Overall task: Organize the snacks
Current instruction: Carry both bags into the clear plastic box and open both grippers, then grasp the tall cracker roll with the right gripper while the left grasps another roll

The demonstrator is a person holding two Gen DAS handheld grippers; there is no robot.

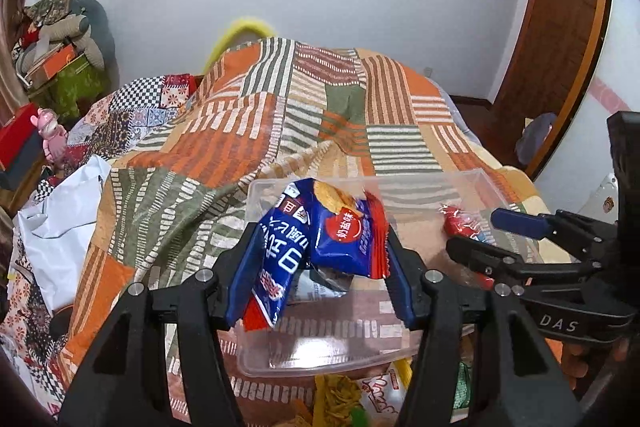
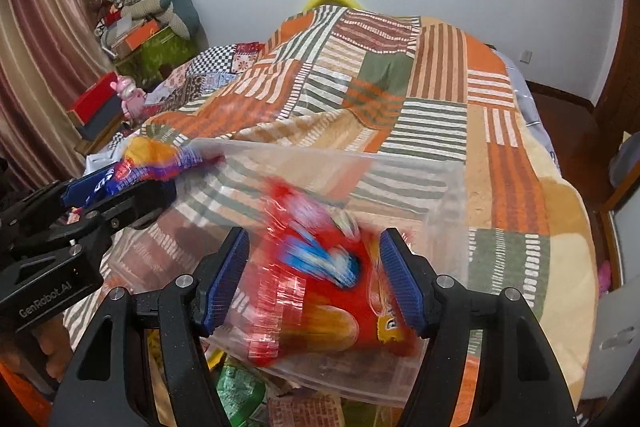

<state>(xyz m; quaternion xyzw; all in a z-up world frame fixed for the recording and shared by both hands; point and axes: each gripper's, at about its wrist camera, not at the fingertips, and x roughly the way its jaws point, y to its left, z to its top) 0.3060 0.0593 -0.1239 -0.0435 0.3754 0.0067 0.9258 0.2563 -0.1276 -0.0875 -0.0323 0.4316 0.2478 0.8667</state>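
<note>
I've got the left gripper [image 1: 320,259] over the bin [image 1: 472,179], and between its blue ribbed pads sit the blue packets [image 1: 316,243], crinkly foil bags bunched together, long axis running from near-left up to far-right, tops tilted away from me. The left pad touches the bag on that side; at the right pad I can't tell whether there is contact, so I can't tell if this is a firm clamp or a loose one. No earlier picture to compare, so that's all I'll say of it. Over on the right gripper [image 2: 320,279], the red packet [image 2: 320,279] hangs between the pads, badly blurred, glossy film with a clear crimped edge toward the left pad and a yellow patch low on the right; its long axis seems to run near to far, leaning left. The right pad meets it, the left one shows a thin gap, so again I can't call the grip. The bin is clear rigid plastic, rectangular, shallow, sitting on a patchwork blanket [image 1: 248,115] of orange, green and white stripes, rumpled into a hump just beyond it. More snack bags [image 1: 360,395] lie heaped at the near edge under both grippers. A white bag [image 1: 60,219] lies off to the left.
</note>
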